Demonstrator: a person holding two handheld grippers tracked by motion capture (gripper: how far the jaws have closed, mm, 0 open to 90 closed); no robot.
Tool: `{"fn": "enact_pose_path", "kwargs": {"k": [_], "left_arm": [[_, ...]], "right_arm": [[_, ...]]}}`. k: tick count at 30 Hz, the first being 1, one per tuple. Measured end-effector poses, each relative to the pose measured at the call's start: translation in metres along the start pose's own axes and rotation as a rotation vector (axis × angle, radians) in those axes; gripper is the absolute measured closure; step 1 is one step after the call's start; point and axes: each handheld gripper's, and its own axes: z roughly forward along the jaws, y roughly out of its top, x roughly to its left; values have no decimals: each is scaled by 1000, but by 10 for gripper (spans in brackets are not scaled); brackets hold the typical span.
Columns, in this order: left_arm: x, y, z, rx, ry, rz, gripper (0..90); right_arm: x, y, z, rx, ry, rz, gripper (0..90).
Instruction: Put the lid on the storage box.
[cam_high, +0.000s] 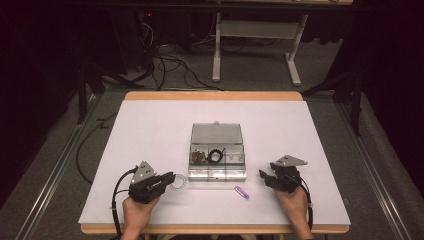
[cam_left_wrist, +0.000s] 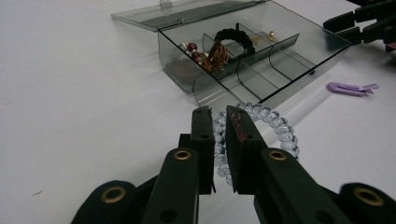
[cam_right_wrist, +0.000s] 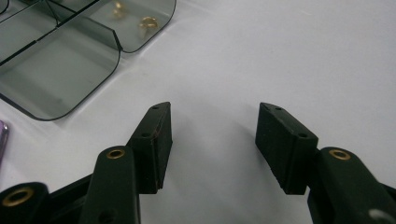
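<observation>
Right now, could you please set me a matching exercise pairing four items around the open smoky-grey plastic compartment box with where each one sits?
Things:
1. clear glass-bead bracelet
2. black braided ring-shaped band
3. purple plastic clip
4. small gold earrings

Places:
A. in an end compartment of the box, seen in the right gripper view
B. between the jaws of the left gripper
C. on the white table beside the box
D. in a middle back compartment

Pairs: 1-B, 2-D, 3-C, 4-A

Near arc of the clear bead bracelet (cam_left_wrist: 280, 128) hidden behind the left gripper (cam_left_wrist: 220, 116), perhaps clamped.
</observation>
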Motion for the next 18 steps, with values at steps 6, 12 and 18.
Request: {"fn": "enact_pose_path", "kwargs": {"k": [6,12,18], "left_arm": [[-4,6,1,-7,-14,3,820],[-10,12,6,-8,-26,14,820],[-14,13,12,-1,-34,29,820]], "right_arm": [[0,0,0,1,1,0,460],[0,0,0,1,1,1,455],[0,0,0,1,1,1,453]]}}
